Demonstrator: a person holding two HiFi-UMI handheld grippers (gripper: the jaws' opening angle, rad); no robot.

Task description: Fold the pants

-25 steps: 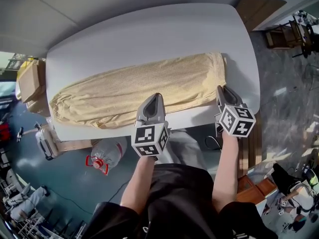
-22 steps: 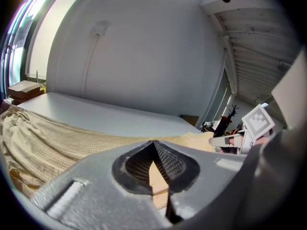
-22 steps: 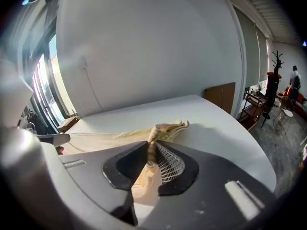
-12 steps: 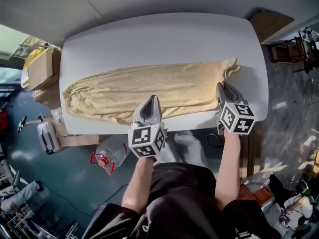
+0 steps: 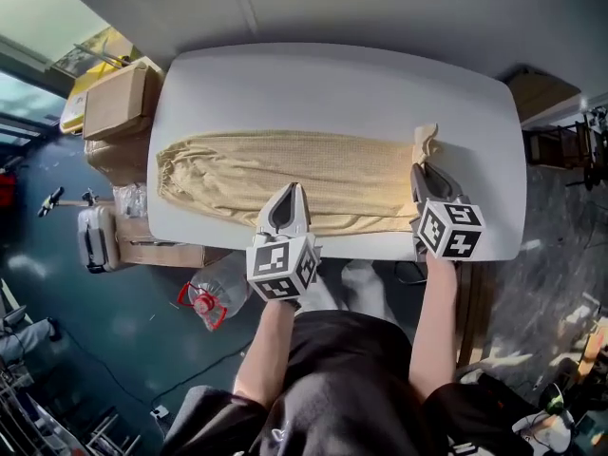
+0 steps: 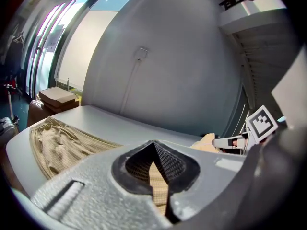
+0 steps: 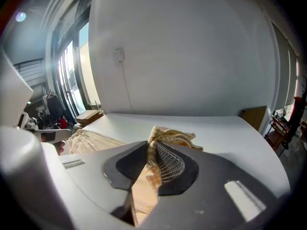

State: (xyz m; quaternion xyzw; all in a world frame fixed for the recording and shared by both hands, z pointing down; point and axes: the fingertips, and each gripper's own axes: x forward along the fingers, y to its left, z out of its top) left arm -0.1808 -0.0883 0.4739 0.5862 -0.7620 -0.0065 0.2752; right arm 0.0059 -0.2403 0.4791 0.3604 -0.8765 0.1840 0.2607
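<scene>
Tan pants (image 5: 285, 174) lie lengthwise on the white worktop (image 5: 332, 84). Left hand-held gripper (image 5: 294, 188) clenched on the near edge, mid-length; right hand-held gripper (image 5: 418, 167) clenched on the bunched right end. Step: likely setting up the cross fold. Next: carry the right end over to the left, edges level.

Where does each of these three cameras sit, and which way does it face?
Head view: on the person's head, facing steeply down at the table and pants; both forearms, left gripper and right gripper show.
Left gripper view: on the left gripper, facing along its jaws, shut on the pants' near edge; right gripper at right.
Right gripper view: on the right gripper, facing along its jaws, shut on a bunched end.
Shared: all three show pants and table.
</scene>
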